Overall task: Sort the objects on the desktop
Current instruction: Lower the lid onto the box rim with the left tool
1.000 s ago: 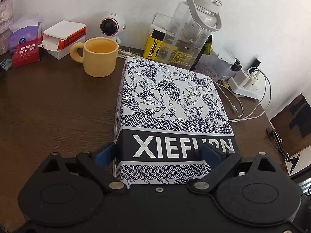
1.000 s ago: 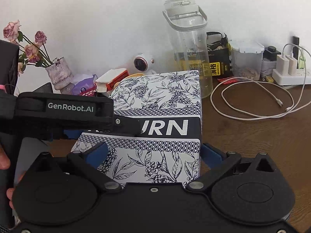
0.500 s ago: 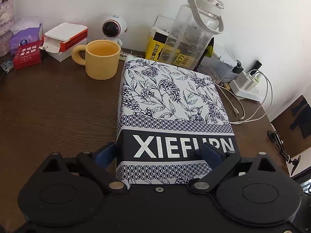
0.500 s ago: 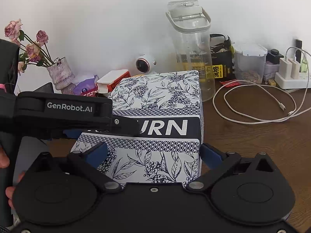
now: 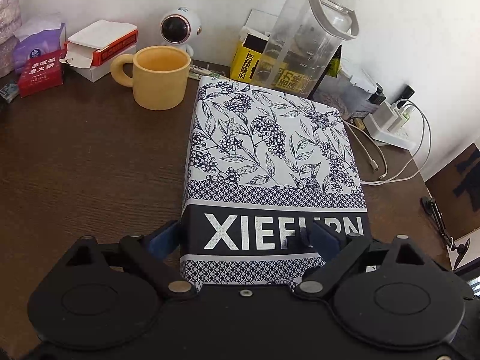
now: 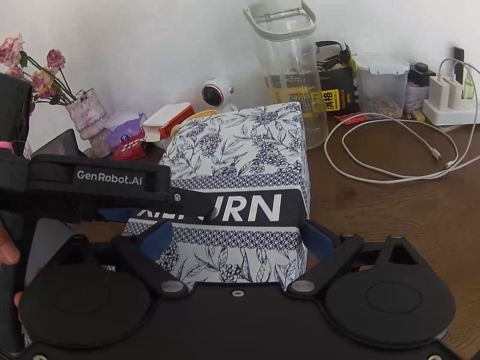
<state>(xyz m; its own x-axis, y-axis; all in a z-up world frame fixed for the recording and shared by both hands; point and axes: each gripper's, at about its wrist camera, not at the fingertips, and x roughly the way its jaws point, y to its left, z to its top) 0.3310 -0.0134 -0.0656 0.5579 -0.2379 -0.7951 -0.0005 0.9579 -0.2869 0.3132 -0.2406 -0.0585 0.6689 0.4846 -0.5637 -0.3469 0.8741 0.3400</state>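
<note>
We hold the floral box (image 5: 271, 162) on the brown surface (image 5: 90, 156) — left gripper (image 5: 244, 238) and right gripper (image 6: 237, 238) level, jaws of both clamped on its near end, yellow mug (image 5: 159, 76) behind it.

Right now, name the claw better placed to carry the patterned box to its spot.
Right. The right claw straddles the patterned box, with a pad against each side. The left claw has one pad beside the box and the other over its printed face, so its hold looks weaker.
</note>
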